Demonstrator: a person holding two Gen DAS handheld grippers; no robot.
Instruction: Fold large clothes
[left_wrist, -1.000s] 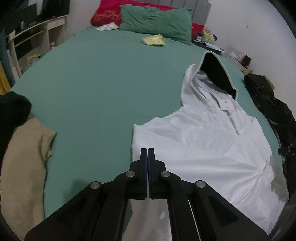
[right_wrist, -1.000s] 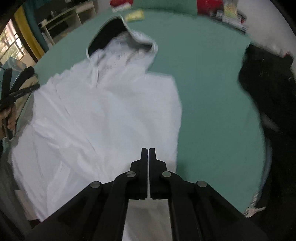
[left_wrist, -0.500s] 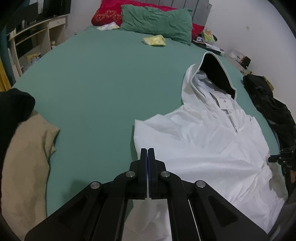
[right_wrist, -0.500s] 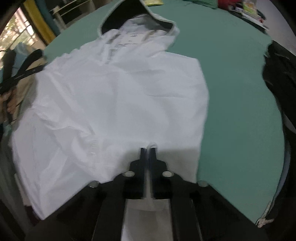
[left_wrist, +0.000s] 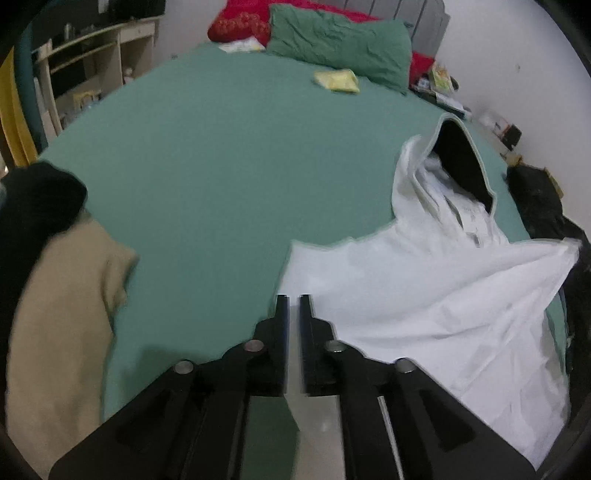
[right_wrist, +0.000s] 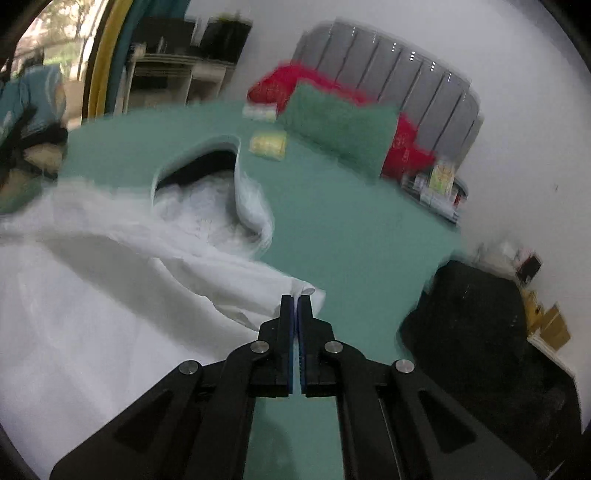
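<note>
Hoodie (right_wrist: 110, 314) edge is now lifted off the bed (left_wrist: 221, 177); my right tongs (right_wrist: 296, 301) stay clamped on it, my left tongs (left_wrist: 293, 301) are opening, fabric between them.

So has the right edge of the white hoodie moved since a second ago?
Yes. In the left wrist view the white hoodie has its right edge lifted off the green bed, pulled up toward the black clothes.

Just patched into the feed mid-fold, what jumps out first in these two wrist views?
A white hooded garment sprawls over the right half of the green bed, its dark-lined hood pointing toward the pillows. The right gripper is pinched shut on a lifted edge of it, while the left gripper is opening at its near corner. A tan garment lies at the left edge.
</note>
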